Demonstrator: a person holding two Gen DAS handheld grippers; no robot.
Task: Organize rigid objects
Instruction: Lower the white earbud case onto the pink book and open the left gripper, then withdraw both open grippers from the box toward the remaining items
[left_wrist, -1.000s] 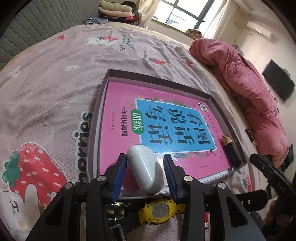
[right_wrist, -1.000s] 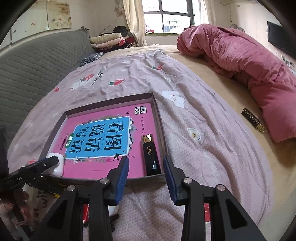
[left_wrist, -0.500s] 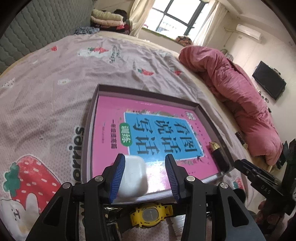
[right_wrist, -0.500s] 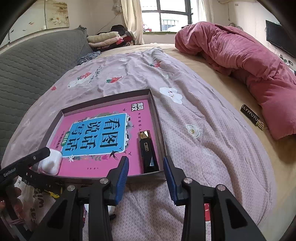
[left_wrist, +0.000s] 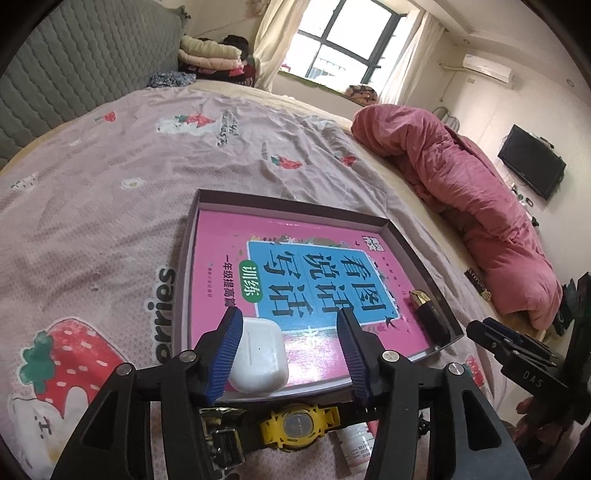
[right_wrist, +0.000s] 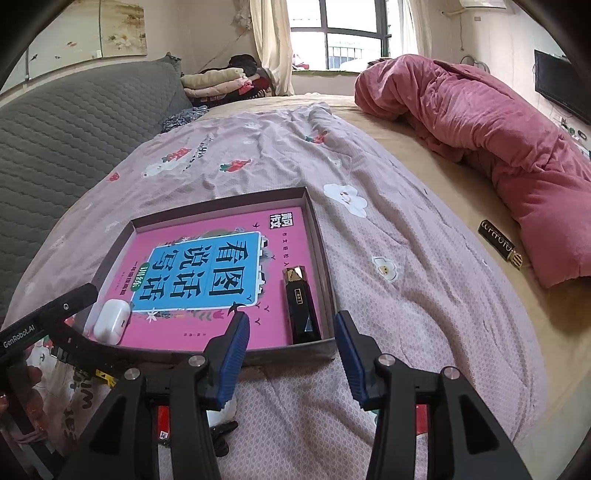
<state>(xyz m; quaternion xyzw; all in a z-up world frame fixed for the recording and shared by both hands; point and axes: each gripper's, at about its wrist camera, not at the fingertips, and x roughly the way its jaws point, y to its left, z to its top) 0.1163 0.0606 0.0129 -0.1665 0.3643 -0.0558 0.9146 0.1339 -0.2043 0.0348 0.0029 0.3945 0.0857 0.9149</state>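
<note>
Two pairs of tongs are in view, both with their blue-padded jaws spread wide and pinching nothing. Between the jaws of the left gripper (left_wrist: 290, 350), close against its left pad, a white earbud case (left_wrist: 258, 360) lies on the near corner of a pink book (left_wrist: 295, 266); whether the pad touches the case cannot be told, and the right pad stands well apart from it. That book fills a shallow dark box (left_wrist: 192, 236) set on the strawberry-print bedsheet (left_wrist: 92, 206). Beyond the left gripper's right jaw, along the box's right wall, lies a black lipstick with a gold cap (left_wrist: 428, 314). Under the left gripper, just outside the box's near wall, sit a yellow wristwatch (left_wrist: 295, 426) and a small white bottle (left_wrist: 356, 443). The right gripper (right_wrist: 291, 350) hovers over the box's near wall (right_wrist: 295, 349), with the lipstick (right_wrist: 300, 304) just ahead between its jaws and the earbud case (right_wrist: 112, 320) off to its left beside the other tool. Far to its right, a second black lipstick tube (right_wrist: 500, 242) lies on the tan sheet, next to the rumpled pink duvet (right_wrist: 498, 129).
</note>
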